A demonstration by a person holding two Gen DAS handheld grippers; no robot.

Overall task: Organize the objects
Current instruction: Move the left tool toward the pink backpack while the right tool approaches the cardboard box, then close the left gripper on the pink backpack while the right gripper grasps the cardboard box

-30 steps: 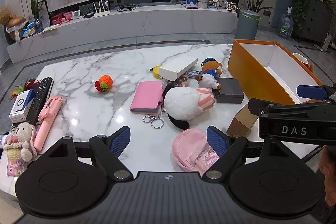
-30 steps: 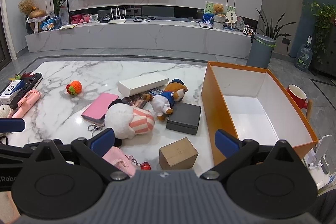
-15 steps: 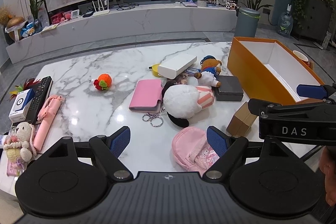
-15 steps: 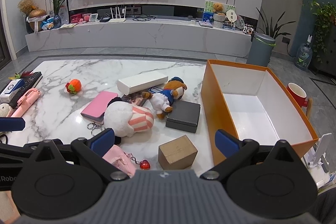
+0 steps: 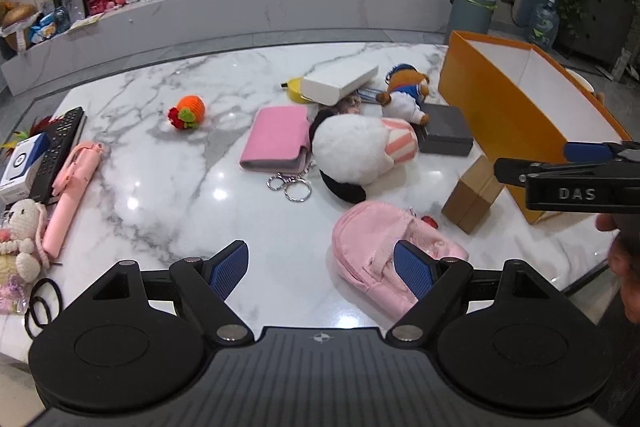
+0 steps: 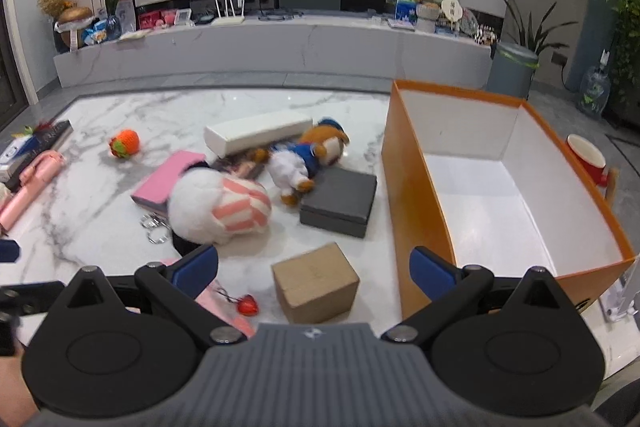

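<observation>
Both grippers hung above the near edge of the marble table (image 5: 168,163) with nothing between their fingers. The left gripper (image 5: 322,269) had its blue pads spread wide, the right-hand pad sitting over the pink pouch (image 5: 372,239) at about 5 o'clock in the left wrist view, though contact could not be judged. The right gripper (image 6: 316,267) was likewise wide open, framing the small cardboard box (image 6: 316,281) at 6 o'clock of its own view without touching it. The orange box (image 6: 416,195), white inside, stood open at 3 o'clock in the right wrist view, with a red mug (image 6: 586,159) just beyond its far wall. A dark grey box (image 6: 339,203) lay just left of the orange box, and the dressed teddy bear (image 6: 308,159) lay against its far corner. A long white box (image 6: 256,135) rested tilted behind the bear. The white striped plush (image 6: 218,207) lay near centre, overlapping the pink wallet (image 5: 276,139), whose key rings (image 5: 290,185) lay on the marble beside it. An orange knitted toy (image 5: 188,111) sat alone at 11 o'clock in the left view. Along the 9 o'clock edge lay a pink selfie stick (image 5: 70,187), a remote (image 5: 60,147), a crocheted bunny (image 5: 20,239) and black hair ties (image 5: 42,301).
</observation>
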